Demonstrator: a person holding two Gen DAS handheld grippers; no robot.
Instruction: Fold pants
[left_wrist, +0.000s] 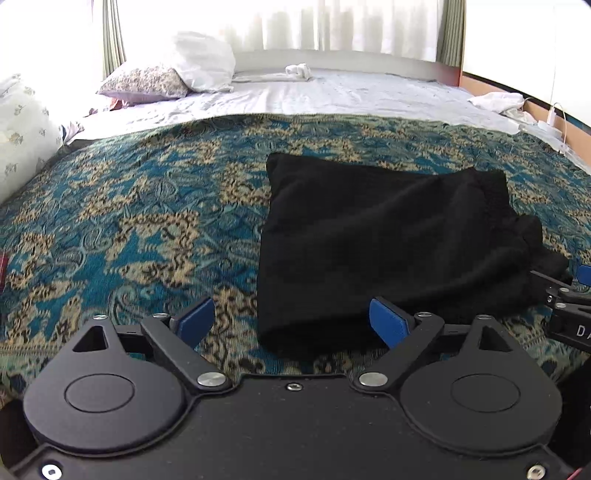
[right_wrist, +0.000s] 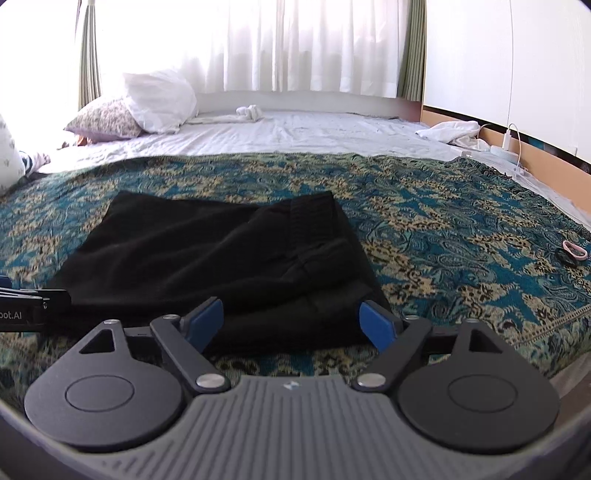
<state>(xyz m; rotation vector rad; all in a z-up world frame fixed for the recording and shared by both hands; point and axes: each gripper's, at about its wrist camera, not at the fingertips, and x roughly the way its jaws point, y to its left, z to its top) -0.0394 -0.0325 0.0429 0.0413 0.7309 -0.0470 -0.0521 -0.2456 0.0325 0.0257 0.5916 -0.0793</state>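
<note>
Black pants (left_wrist: 384, 243) lie folded into a thick rectangle on the patterned teal bedspread (left_wrist: 140, 229). In the left wrist view my left gripper (left_wrist: 291, 325) stands open at the bundle's near left corner, its blue pads wide apart and off the cloth. The right wrist view shows the same pants (right_wrist: 221, 254), ribbed waistband on the far right side. My right gripper (right_wrist: 291, 323) is open at the near right edge, with nothing pinched between its pads. Each gripper's tip shows at the other view's edge.
Beyond the bedspread (right_wrist: 461, 236) a white sheet (right_wrist: 295, 133) runs to the curtains. Pillows (right_wrist: 118, 110) sit far left, a white cloth (right_wrist: 448, 131) and a charger cable (right_wrist: 513, 144) far right. Pink and black hair ties (right_wrist: 572, 253) lie on the right.
</note>
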